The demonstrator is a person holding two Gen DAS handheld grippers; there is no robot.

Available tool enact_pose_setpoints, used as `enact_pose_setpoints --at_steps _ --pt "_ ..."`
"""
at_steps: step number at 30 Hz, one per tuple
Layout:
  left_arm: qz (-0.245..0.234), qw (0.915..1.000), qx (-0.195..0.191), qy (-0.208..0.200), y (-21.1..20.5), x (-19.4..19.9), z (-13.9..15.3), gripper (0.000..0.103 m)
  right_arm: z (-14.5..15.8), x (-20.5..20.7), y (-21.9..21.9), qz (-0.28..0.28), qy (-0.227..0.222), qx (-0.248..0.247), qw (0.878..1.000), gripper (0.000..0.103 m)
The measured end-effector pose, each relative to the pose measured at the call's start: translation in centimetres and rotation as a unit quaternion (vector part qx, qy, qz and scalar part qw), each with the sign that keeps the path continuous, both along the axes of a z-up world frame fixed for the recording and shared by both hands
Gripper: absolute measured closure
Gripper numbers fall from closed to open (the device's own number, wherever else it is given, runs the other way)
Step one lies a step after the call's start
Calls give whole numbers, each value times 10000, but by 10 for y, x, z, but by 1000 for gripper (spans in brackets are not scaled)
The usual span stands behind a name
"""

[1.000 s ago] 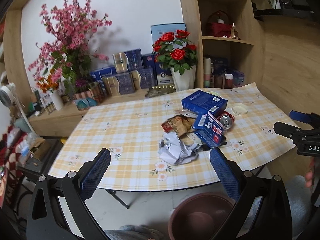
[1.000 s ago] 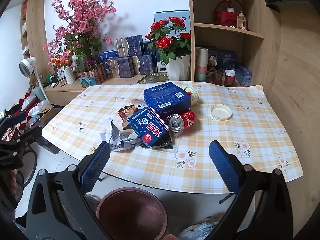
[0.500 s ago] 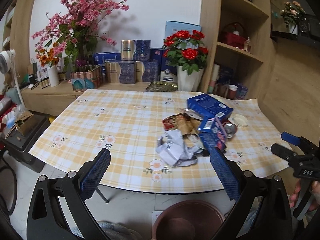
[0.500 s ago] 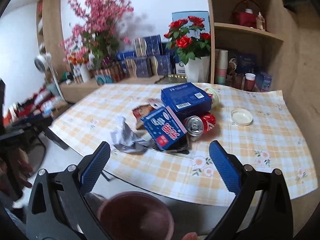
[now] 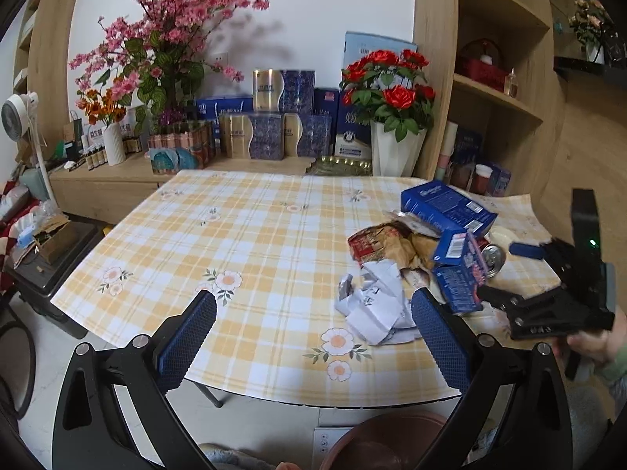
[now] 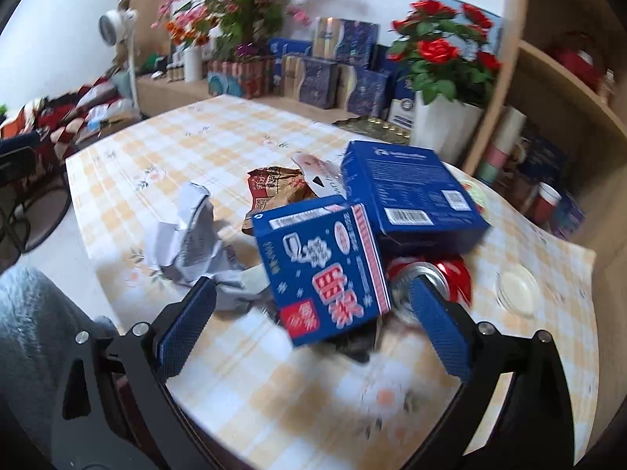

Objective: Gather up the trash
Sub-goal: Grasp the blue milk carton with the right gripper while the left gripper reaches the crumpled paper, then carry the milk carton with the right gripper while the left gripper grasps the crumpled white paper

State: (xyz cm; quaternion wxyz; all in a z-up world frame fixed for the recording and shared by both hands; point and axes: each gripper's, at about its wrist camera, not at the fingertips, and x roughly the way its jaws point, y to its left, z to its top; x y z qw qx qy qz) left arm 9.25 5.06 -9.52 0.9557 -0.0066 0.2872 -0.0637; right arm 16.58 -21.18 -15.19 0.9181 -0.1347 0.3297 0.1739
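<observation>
Right claw [image 6: 311, 323], spread wide and holding nothing, faces the tilted small blue carton [image 6: 321, 270] at frame centre in the trash heap on the bench [image 6: 188, 145], nearer than the equally wide, empty left claw [image 5: 313, 337]

Near my table's right edge the trash lies heaped: crumpled white paper [image 5: 374, 307], a torn snack wrapper [image 5: 382, 241], two blue cartons [image 6: 327, 270] [image 6: 407, 192] tilted, and a red can [image 6: 429, 280] lying sideways.
</observation>
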Motion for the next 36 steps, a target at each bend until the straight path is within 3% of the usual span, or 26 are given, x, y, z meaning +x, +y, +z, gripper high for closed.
enact_pose_setpoints --at_steps 7,12,14,17,23,29,33,36 --pt "-56 9975 -286 641 7 24 -25 5 -16 40 2 235 192 -141 9994 6" --pt "-98 9970 -230 730 1 25 -35 5 -25 50 4 406 347 -44 9986 7" --pt "-177 9968 -165 765 -3 27 -37 5 -26 47 7 504 383 -41 9980 22" --pt "-286 9960 -222 814 -7 27 -38 5 -22 37 5 445 239 102 9987 22" --pt "-415 9946 -243 922 -14 30 -41 5 -2 3 -11 -15 -115 826 9965 23" --pt "-623 9920 -377 1029 -27 47 -47 5 2 -36 -42 -615 -165 1417 9879 23" --pt "-628 9940 91 886 -51 66 -52 5 -3 -53 -61 -1029 -125 1431 9843 23" --pt "-708 9933 122 900 -64 79 -58 6 -8 -60 -69 -1178 -112 1420 9828 23"
